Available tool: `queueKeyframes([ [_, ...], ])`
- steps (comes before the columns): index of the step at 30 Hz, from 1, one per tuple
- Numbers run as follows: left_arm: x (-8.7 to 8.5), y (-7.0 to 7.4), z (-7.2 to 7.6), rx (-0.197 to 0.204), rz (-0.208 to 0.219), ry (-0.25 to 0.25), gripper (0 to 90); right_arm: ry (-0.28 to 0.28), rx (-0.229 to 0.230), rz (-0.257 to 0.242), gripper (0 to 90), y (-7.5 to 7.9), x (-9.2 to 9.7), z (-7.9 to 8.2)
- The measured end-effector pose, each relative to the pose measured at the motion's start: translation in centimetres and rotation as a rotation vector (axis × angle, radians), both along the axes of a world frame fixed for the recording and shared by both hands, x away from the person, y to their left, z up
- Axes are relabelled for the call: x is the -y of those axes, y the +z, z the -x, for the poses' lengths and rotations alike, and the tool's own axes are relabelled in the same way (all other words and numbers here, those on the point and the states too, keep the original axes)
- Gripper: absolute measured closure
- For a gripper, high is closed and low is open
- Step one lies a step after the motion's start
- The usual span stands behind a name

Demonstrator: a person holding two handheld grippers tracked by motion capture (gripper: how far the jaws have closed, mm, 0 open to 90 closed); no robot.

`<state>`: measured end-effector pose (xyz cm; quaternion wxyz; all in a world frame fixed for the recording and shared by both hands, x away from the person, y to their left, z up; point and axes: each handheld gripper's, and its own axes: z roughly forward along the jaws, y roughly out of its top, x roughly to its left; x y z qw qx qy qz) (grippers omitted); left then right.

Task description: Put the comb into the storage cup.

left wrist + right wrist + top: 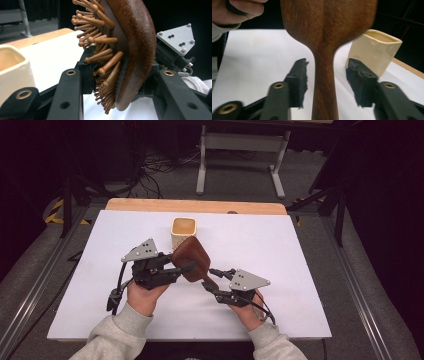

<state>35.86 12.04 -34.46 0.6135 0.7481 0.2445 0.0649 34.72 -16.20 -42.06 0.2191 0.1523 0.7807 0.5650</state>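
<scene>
A dark wooden hairbrush is held up over the middle of the white table. My left gripper is shut on the hairbrush head, with the wooden bristles against one jaw and the smooth back against the other. My right gripper is open around the handle; the handle runs between the jaws with a gap on each side. In the right gripper view the back of the hairbrush head rises above the jaws.
A cream square cup stands open-topped on the table just behind the brush, and I see the cup beside the left jaw and the cup past the right jaws. A metal stand is on the floor beyond.
</scene>
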Motion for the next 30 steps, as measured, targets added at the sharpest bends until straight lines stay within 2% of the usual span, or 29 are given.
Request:
queueKeyframes([
  [2,-0.2,0.5,-0.1,0.016,-0.011,0.009,58.5,0.001,-0.029,-0.019,40.1,0.4,0.5,-0.2],
  [7,-0.4,1.7,-0.5,0.045,-0.035,0.018,58.5,-0.021,-0.042,-0.047,20.5,0.7,1.4,-0.5],
  [13,-0.7,2.9,-1.0,0.064,-0.05,0.034,58.5,-0.045,-0.072,-0.07,5.8,1.0,2.3,-0.8],
  [18,-0.8,3.8,-1.5,0.078,-0.066,0.05,58.4,-0.067,-0.089,-0.076,2.1,1.2,3.0,-0.8],
  [30,-1.0,6.2,-2.8,0.108,-0.082,0.08,58.3,-0.089,-0.099,-0.091,1.8,1.4,4.1,-0.8],
])
